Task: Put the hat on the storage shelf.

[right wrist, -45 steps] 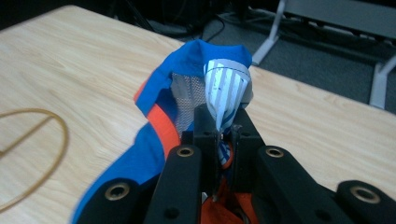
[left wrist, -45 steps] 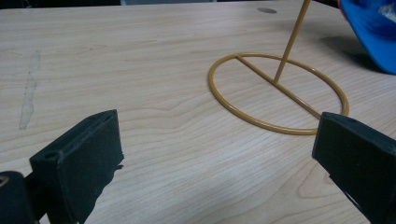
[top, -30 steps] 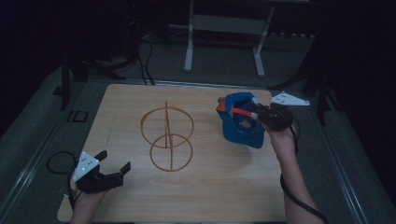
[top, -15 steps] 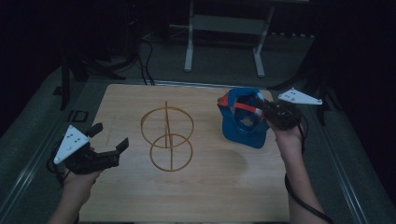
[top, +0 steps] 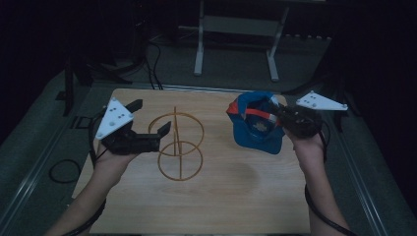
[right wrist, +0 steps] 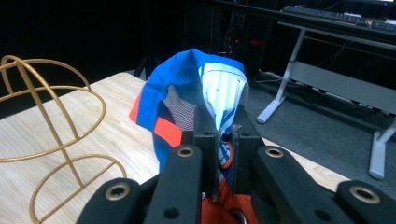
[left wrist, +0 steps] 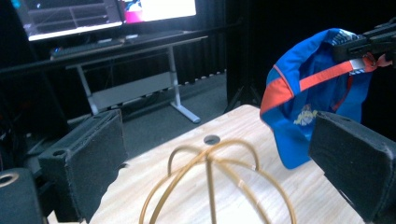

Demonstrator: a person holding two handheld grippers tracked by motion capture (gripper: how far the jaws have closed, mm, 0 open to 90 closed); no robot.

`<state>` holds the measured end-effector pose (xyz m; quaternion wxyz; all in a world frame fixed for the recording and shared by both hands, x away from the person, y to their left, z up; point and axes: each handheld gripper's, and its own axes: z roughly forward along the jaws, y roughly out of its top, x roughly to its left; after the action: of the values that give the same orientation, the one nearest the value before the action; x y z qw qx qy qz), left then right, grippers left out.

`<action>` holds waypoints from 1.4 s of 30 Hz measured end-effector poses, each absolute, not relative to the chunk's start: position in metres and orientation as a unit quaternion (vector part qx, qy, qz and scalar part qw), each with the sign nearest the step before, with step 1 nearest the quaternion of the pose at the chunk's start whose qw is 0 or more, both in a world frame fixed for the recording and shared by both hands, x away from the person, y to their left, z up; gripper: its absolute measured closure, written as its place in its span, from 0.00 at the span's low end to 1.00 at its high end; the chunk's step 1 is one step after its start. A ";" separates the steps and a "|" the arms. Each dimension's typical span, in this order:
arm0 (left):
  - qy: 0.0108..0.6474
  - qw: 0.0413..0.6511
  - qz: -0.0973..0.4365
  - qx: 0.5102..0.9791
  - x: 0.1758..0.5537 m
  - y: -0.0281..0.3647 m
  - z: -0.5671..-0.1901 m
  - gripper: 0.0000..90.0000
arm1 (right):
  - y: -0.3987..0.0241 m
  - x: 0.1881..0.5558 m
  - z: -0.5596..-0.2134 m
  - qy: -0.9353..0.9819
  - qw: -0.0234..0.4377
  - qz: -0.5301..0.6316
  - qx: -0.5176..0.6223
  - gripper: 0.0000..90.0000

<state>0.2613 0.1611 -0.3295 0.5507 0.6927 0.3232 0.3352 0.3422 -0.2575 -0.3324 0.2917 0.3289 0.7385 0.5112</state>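
Centrally, the right gripper (right wrist: pixel 223 140) has its two black jaws clenched on the rear edge of a blue cap (right wrist: pixel 187 88), the fabric and an orange strap pinched between the pads. Seen from above, the right gripper (top: pixel 281 114) holds the blue cap (top: pixel 255 130) lifted off the wooden table (top: pixel 221 196), over its far right part, with the cap's opening turned toward the camera and the orange strap crossing it. The cap hangs downward from the jaws; its lower edge is close to the tabletop, though whether it touches cannot be told. The person's right hand (top: pixel 307 142) grips the gripper body, and a grey three-cornered plate sits on top of it.

The left gripper (top: pixel 150 123) stands with its jaws spread wide and nothing between them; in the left gripper view the two pads frame the gold wire stand (left wrist: pixel 215 182) without touching it, and the blue cap (left wrist: pixel 317 102) shows farther off at the right. The gold wire stand (top: pixel 179 145) rests upright on the table at its middle, between the two grippers, just beside the left jaws and apart from the cap. The left hand (top: pixel 113 160) holds the left gripper above the table's left part.
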 end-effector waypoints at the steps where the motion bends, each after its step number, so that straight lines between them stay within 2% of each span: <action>1: 0.317 0.556 0.329 0.694 0.264 0.157 -0.327 0.05 | -0.257 0.341 -0.331 0.739 0.289 0.513 0.327 0.94; 9: 0.283 0.550 0.308 0.723 0.285 0.112 -0.319 0.06 | -0.250 0.330 -0.331 0.749 0.266 0.523 0.308 0.94; 24: 0.239 0.544 0.254 0.764 0.315 0.043 -0.328 0.08 | -0.242 0.305 -0.332 0.760 0.246 0.536 0.273 0.94; 27: 0.223 0.542 0.244 0.772 0.319 0.031 -0.331 0.17 | -0.240 0.303 -0.333 0.763 0.244 0.536 0.268 0.94; 32: 0.209 0.526 0.231 0.791 0.326 0.014 -0.339 0.19 | -0.237 0.297 -0.335 0.767 0.239 0.538 0.256 0.94; 42: 0.191 0.519 0.194 0.810 0.330 -0.006 -0.347 0.41 | -0.234 0.288 -0.336 0.774 0.235 0.538 0.239 0.93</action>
<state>0.3303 -0.0058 -0.3466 0.5188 0.8105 0.1907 0.1939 0.2885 -0.2343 -0.3357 0.2348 0.2390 0.7738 0.5376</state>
